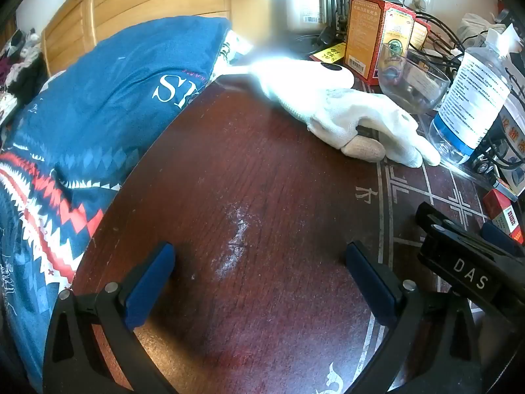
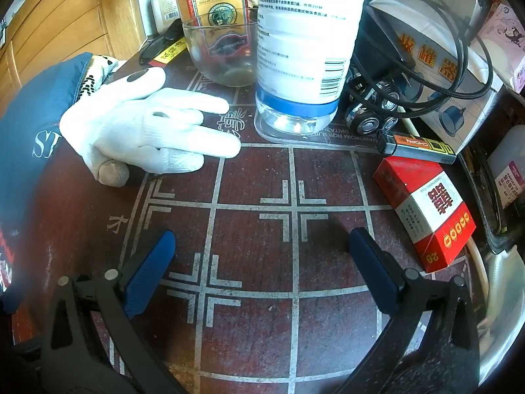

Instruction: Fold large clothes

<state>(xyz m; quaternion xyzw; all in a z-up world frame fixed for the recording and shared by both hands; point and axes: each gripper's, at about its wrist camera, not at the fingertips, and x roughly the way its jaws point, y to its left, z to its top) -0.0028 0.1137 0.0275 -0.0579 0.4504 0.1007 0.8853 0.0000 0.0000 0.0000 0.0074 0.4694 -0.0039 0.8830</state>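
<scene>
- The left gripper [image 1: 259, 282] hovers low over the dark red-brown wooden worktop [image 1: 249, 170], its blue-padded fingers [image 1: 149, 287] spread wide apart with nothing between them but bare wood and a pale scuffed patch.
- The right gripper [image 2: 261, 271] hangs over the part of the worktop painted with a grey grid of lines [image 2: 292, 210]; its jaws are likewise wide open and empty.
- The large blue garment with a red-and-white zigzag pattern and white lettering [image 1: 98, 105] lies bunched along the left edge of the worktop in the left wrist view, partly on the wood and partly hanging past its rim; in the right wrist view only a blue fold of it shows at far left.
- A white knitted work glove [image 1: 354, 118] lies flat on the worktop just beside the garment's far end, its fingers pointing toward a clear plastic bottle with a white printed label and a blue band [image 2: 305, 49]. Whether a hand is inside it cannot be told.
- A clear glass bowl [image 2: 223, 52] stands just left of the bottle, with a red and orange printed carton [image 2: 213, 3] behind it.
- A red and white cigarette packet [image 2: 426, 207] lies near the right gripper's right finger, a dark lighter [image 2: 416, 147] beyond it, and black cables [image 2: 459, 65] drape over a white box at the back.
- A black clip marked "DAS" [image 1: 466, 269] shows at the right of the left wrist view.
</scene>
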